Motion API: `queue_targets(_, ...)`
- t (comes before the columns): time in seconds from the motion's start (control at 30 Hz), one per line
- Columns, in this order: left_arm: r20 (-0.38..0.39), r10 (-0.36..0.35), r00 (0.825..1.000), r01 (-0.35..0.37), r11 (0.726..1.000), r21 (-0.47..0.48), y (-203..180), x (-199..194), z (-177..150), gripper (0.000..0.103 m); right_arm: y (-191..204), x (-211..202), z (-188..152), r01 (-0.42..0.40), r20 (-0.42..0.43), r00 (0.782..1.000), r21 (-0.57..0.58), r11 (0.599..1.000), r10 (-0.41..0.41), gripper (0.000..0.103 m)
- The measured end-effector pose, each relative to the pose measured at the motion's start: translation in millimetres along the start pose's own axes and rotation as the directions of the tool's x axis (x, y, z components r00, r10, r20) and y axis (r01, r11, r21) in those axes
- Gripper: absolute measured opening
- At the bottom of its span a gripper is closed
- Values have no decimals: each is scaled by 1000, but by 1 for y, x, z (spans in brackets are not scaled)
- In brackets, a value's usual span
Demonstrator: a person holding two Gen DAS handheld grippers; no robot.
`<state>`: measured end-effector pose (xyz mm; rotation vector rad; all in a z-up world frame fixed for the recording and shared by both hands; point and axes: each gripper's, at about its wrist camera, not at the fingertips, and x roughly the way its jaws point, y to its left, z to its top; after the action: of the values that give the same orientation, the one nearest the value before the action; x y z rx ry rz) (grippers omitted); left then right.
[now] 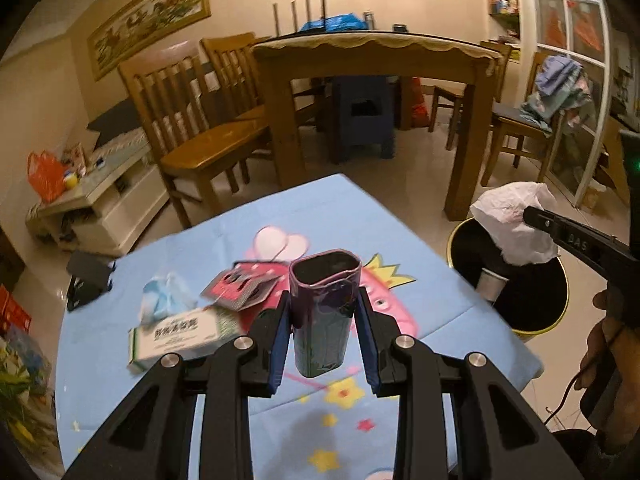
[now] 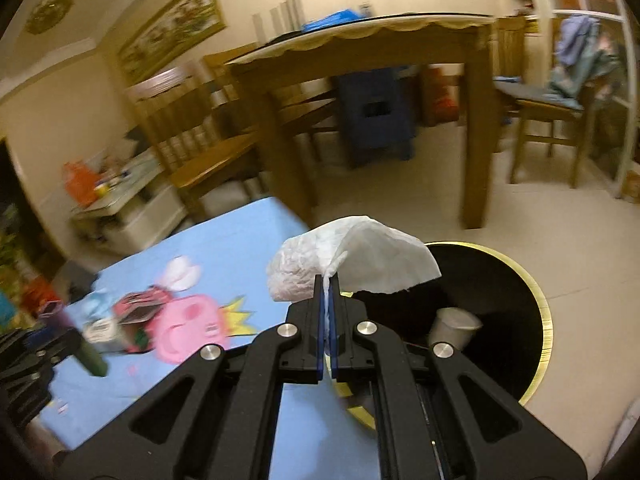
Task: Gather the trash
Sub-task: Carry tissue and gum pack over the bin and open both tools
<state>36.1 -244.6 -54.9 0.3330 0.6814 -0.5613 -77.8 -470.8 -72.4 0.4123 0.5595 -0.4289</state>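
Observation:
My left gripper [image 1: 325, 312] is shut on a dark purple carton [image 1: 324, 312] with an open top, held upright above the blue cartoon tablecloth [image 1: 224, 240]. My right gripper [image 2: 329, 292] is shut on a crumpled white tissue [image 2: 352, 260], held over the near rim of a black round bin with a yellow rim [image 2: 544, 312]. The tissue [image 1: 516, 220] and bin [image 1: 560, 312] also show at the right of the left wrist view. A white paper cup [image 2: 456, 326] lies inside the bin. On the table lie a white-green box [image 1: 180, 336], a pink wrapper [image 1: 244, 284] and a blue-white tissue pack [image 1: 164, 296].
A wooden dining table [image 1: 372, 52] with chairs [image 1: 192, 120] stands behind, a blue stool [image 1: 360, 120] under it. A low white cabinet [image 1: 100, 200] with clutter is at the left. A chair with clothes [image 1: 552, 92] stands at the right. Tiled floor surrounds the bin.

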Motion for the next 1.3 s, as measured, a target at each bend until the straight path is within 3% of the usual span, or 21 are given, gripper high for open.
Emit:
queue_targets(0.17, 2, -28, 1000, 28, 999, 36, -24, 9, 8, 30, -48, 25, -9, 55, -93, 995, 146, 988, -41, 8)
queue_targets(0.27, -3, -36, 999, 36, 998, 56, -38, 16, 12, 30, -63, 33, -14, 74, -123, 991, 208, 975, -49, 41)
queue_targets(0.53, -14, -69, 998, 70, 992, 108, -76, 31, 20, 30, -87, 7, -12, 28, 2, 1000, 319, 947, -30, 51)
queue_targets(0.8, -19, -118, 993, 119, 975, 185, -126, 47, 31, 30, -144, -54, -22, -8, 225, 965, 532, 847, -132, 83)
queue_targets(0.93, -17, -147, 989, 147, 962, 231, -160, 61, 40, 30, -168, -70, -24, -30, 274, 948, 585, 810, -163, 86)
queue_targets(1.1, -33, -174, 984, 177, 950, 257, -185, 76, 47, 30, -191, -78, -29, -36, 277, 944, 628, 777, -180, 88)
queue_targets(1.3, -27, -185, 982, 185, 944, 273, -199, 86, 54, 39, -196, -81, -32, -44, 291, 938, 634, 772, -186, 90)
